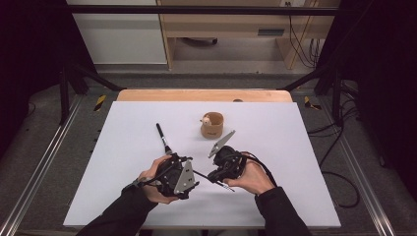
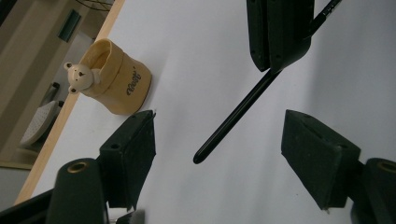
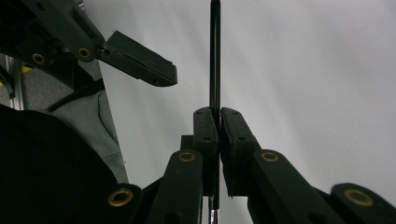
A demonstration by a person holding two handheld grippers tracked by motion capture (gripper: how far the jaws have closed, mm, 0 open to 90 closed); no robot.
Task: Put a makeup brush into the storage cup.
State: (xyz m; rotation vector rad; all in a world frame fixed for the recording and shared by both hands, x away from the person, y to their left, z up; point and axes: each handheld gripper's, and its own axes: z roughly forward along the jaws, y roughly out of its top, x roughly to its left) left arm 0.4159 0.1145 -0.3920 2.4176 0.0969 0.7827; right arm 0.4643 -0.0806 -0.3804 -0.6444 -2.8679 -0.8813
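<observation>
My right gripper (image 3: 218, 116) is shut on a thin black pen (image 3: 215, 56), which sticks straight out past its jaws. In the high view that pen (image 1: 204, 176) points left from the right gripper (image 1: 213, 178) toward the left gripper (image 1: 195, 172). In the left gripper view, the left gripper (image 2: 217, 122) stands open with the pen (image 2: 233, 116) between its jaws, touching neither pad. The right gripper (image 2: 280, 32) grips the pen just beyond. A tan cup with a small bear figure (image 1: 212, 125) stands at the middle of the white table (image 1: 275, 147).
A second black pen (image 1: 163, 136) lies loose on the table, left of the cup (image 2: 114, 77) and just beyond the left hand. A wooden strip (image 1: 204, 95) borders the table's far edge. Dark frame posts (image 1: 64, 93) stand at both far corners.
</observation>
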